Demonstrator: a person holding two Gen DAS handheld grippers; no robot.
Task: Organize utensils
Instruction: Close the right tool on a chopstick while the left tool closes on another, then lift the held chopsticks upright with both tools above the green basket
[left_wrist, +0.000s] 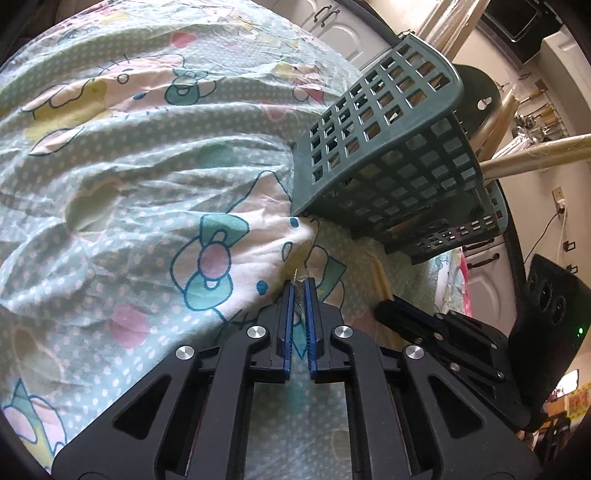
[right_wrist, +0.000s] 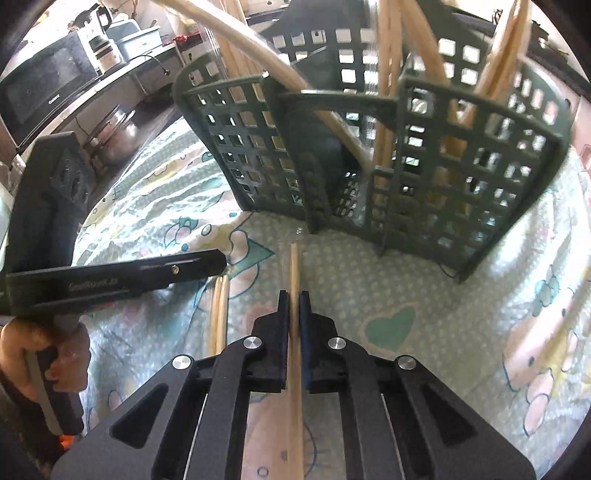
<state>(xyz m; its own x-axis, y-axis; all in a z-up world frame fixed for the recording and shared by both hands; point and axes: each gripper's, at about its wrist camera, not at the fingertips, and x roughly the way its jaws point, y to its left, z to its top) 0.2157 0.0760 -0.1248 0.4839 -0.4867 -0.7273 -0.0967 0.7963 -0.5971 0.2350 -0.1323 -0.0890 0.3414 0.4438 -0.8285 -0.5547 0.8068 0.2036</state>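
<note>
- Right tool (right_wrist: 294, 295) is clamped on a wooden chopstick (right_wrist: 294, 266), tip poking out just ahead of it, right in front of the green utensil basket (right_wrist: 476, 173).
- Left tool (left_wrist: 300, 286) is pinched onto a thin clear wrapper (left_wrist: 298, 295), basket (left_wrist: 388, 147) ahead-right.
- More wrapped chopsticks (right_wrist: 219, 314) lie on the cartoon sheet (right_wrist: 406, 280), just left of the right tool.

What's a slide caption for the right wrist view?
Right tool grips a wooden chopstick before the green slotted utensil basket.
</note>
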